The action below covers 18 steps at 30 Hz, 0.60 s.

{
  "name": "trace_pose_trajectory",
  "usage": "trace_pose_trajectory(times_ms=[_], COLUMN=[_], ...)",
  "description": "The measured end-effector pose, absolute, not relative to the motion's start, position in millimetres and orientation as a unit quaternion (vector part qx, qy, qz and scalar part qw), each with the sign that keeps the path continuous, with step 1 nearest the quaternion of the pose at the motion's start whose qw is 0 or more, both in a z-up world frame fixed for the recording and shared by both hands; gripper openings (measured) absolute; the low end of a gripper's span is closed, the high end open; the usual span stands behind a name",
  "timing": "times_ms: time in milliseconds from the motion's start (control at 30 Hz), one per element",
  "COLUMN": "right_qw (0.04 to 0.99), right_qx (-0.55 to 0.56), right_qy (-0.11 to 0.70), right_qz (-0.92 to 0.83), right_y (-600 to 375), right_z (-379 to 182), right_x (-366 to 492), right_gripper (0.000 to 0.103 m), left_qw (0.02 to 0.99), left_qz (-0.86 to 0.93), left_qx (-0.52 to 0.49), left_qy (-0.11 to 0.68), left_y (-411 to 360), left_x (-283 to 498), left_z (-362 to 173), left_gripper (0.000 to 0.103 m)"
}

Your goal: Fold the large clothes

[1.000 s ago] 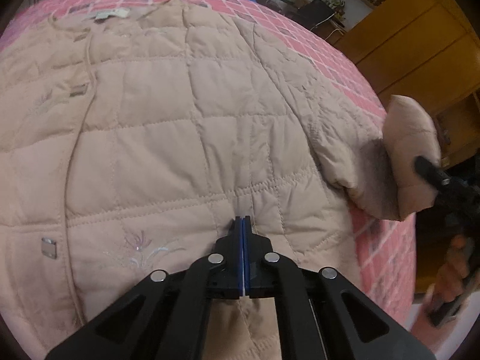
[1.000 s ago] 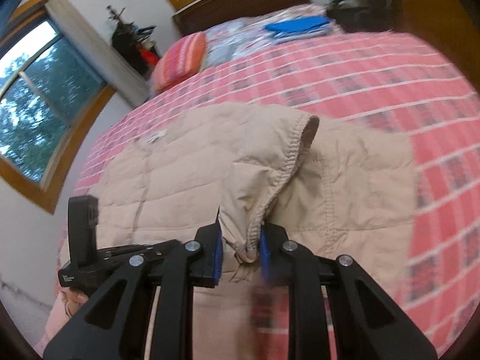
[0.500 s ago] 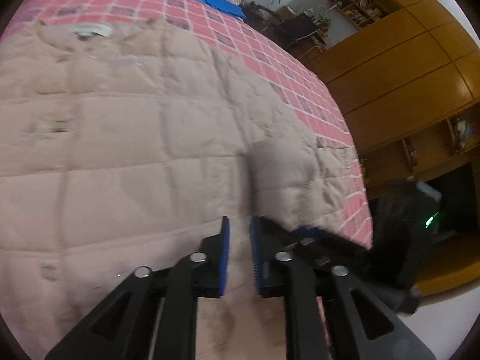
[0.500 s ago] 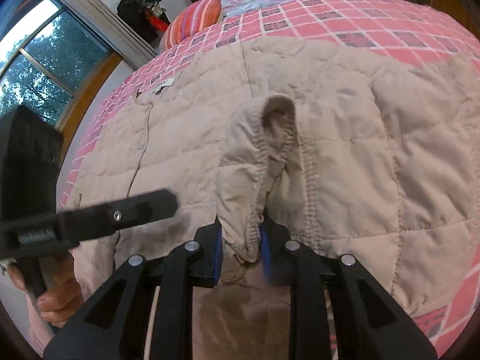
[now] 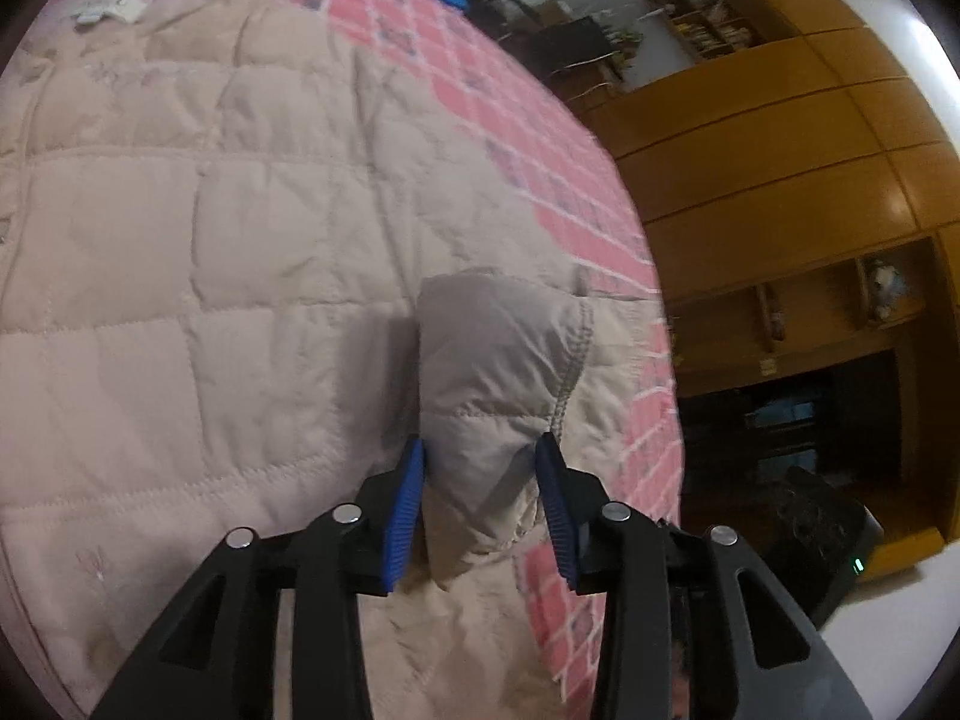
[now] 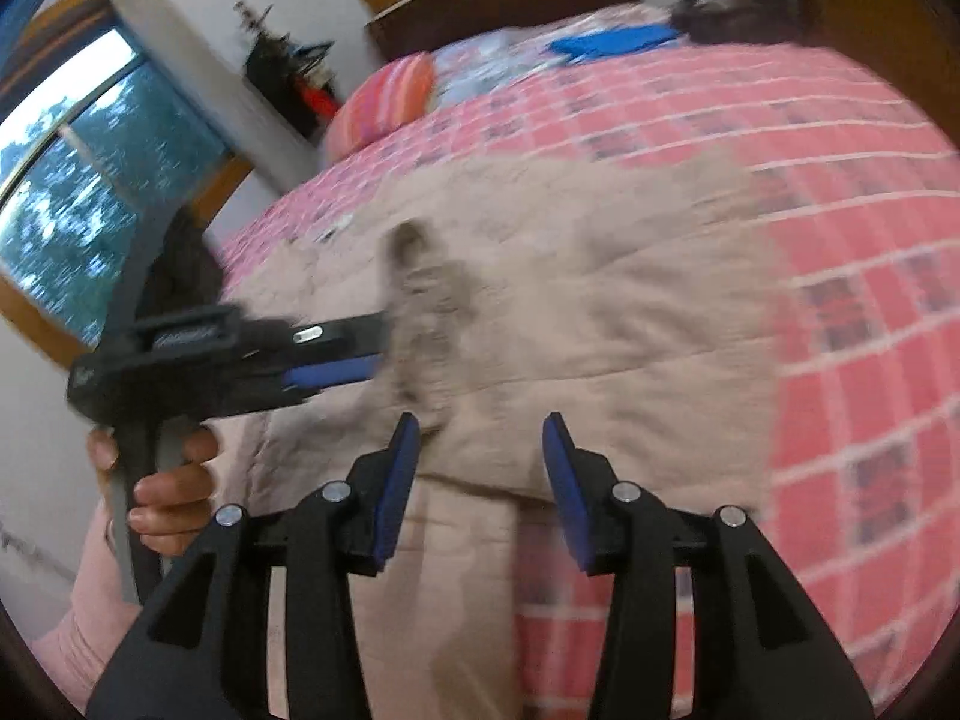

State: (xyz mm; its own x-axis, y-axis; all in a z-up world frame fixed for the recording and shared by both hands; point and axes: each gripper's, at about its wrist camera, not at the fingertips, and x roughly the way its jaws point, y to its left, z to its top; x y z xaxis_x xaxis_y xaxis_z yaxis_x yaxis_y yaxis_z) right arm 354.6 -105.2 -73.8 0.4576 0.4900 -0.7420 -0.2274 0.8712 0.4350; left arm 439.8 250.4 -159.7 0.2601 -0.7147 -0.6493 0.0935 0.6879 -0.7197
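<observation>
The jacket (image 5: 198,276), a beige quilted garment, lies spread flat on the bed (image 6: 840,276), which carries a pink checked cover. The neck label (image 5: 105,7) points toward the far end of the bed. One sleeve (image 5: 498,384) is folded inward over the body of the jacket, cuff end nearest the left wrist camera.

Left tongs (image 5: 480,498): jaws wide apart. The sleeve end sits between the two blue pads (image 5: 403,516). The fabric reaches or nearly reaches the pads on both sides, but the jaws are not closed on it. In the right wrist view the left tongs (image 6: 360,348) extend level from the left toward the sleeve (image 6: 426,324), low over the jacket (image 6: 600,324). The tips meet the raised sleeve fabric. This part of the view is motion-blurred, so contact cannot be confirmed there. The left hand (image 6: 162,480) grips the vertical handle, fingers wrapped around it, with a pink sleeved forearm below.

Right tongs (image 6: 480,480): jaws wide apart and empty. They hang above the near edge of the jacket, just beside the sleeve base, touching no fabric.

Further items: a striped pillow (image 6: 384,102) and a blue item (image 6: 606,42) lie at the far end of the bed, well apart from the jacket. A wooden cabinet (image 5: 780,168) stands beyond the right edge of the bed.
</observation>
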Motion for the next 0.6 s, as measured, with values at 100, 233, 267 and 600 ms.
trace_pose_trajectory(times_ms=[100,233,267,600], right_qw=[0.857,0.846,0.836,0.815], right_qx=[0.155,0.198,0.21,0.217], right_qy=[0.467,0.48,0.494,0.527], right_qz=[0.154,0.12,0.115,0.108], right_y=[-142.1,-180.9,-185.3,-170.6], right_z=[-65.9,-81.5,-92.3,-133.8], right_x=[349.9,358.0,361.6,384.7], right_gripper=[0.053,0.069,0.067,0.055], left_qw=[0.753,0.745,0.744,0.745], left_qz=[-0.257,-0.243,-0.241,-0.226], left_qx=[-0.254,-0.261,-0.261,-0.249], left_qy=[0.55,0.563,0.566,0.576], left_y=[244.8,237.6,233.8,221.0], left_x=[439.7,444.1,445.2,447.8], left_z=[-157.1,-167.3,-170.6,-180.3], left_gripper=[0.054,0.059,0.06,0.01])
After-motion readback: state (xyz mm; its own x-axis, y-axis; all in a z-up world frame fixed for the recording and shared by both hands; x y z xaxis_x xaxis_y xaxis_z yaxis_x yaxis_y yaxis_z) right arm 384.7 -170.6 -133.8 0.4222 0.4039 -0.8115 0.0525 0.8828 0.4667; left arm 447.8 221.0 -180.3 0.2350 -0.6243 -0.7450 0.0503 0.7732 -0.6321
